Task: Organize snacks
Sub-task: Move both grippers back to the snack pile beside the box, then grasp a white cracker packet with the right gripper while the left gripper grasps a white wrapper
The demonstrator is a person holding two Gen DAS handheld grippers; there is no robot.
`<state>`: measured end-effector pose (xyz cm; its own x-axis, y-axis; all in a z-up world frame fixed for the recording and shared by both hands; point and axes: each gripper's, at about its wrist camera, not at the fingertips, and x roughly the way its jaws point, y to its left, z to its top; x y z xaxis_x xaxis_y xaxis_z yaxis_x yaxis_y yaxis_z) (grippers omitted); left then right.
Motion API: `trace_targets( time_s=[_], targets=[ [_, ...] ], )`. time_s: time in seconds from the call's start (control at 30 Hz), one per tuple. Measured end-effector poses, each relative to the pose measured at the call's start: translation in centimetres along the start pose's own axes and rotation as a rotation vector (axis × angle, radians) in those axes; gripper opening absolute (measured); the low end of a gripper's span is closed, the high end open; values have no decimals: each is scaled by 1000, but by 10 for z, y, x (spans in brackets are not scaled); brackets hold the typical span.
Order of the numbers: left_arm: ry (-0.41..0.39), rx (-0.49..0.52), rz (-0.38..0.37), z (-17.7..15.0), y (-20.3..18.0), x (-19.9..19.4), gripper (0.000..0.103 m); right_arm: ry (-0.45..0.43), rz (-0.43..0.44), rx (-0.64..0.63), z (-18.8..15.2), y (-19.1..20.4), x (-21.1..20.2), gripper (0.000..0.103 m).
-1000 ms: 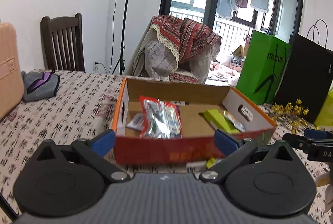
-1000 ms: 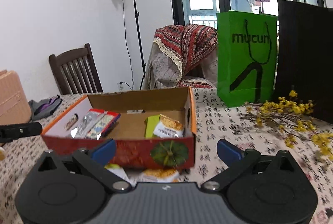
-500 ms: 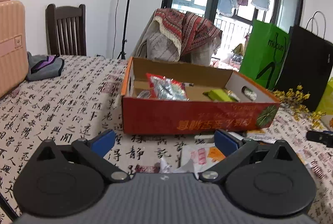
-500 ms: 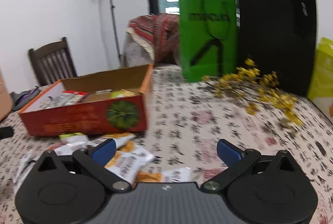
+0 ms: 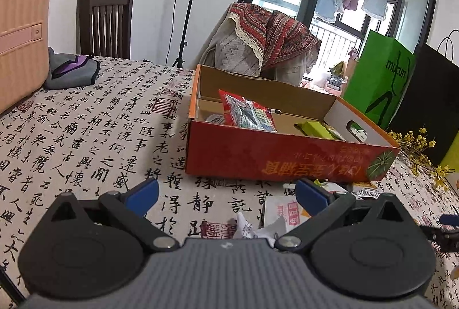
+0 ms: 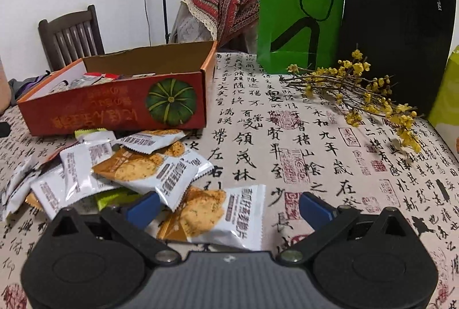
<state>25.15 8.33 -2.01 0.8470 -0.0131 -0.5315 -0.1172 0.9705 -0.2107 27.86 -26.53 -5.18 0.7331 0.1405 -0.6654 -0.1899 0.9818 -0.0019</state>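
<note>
A red cardboard box (image 5: pixel 281 162) (image 6: pixel 114 108) stands on the table and holds a red snack packet (image 5: pixel 246 113) and a green packet (image 5: pixel 315 129). A pile of white-and-orange cracker packets (image 6: pixel 129 165) lies in front of the box. One cracker packet (image 6: pixel 212 214) lies just in front of my right gripper (image 6: pixel 229 208), between its open fingers. My left gripper (image 5: pixel 226 194) is open and empty, low over the table before the box, with a white packet (image 5: pixel 281 214) by its right finger.
A green paper bag (image 6: pixel 298 13) and a black bag (image 6: pixel 396 27) stand at the back right, with yellow flower twigs (image 6: pixel 361 90) lying before them. A pink suitcase (image 5: pixel 20 33) and a grey cloth (image 5: pixel 71 70) are at the far left. Chairs stand behind the table.
Both grippers have pulled back from the box and dropped lower. The right one has swung right and down over the loose cracker packets. Both stay open.
</note>
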Motion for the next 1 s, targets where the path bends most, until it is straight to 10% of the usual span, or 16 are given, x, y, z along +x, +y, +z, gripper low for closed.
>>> trace_targets(
  time_s=[0.5,0.7,0.77,1.0],
  targets=[
    [-20,12,44,13,-12,-50,103,46,22,-22,-5,18,32,102],
    [-14,15,61,5,-7,-65,103,25,37,-24,-7,18,18,60],
    [-15,11,66,2,-6,-69,103,18,44,-22,-9,17,12,20],
    [-8,0,74,-7,-1,-75,103,-7,59,14,-17,14,0,13]
  ],
)
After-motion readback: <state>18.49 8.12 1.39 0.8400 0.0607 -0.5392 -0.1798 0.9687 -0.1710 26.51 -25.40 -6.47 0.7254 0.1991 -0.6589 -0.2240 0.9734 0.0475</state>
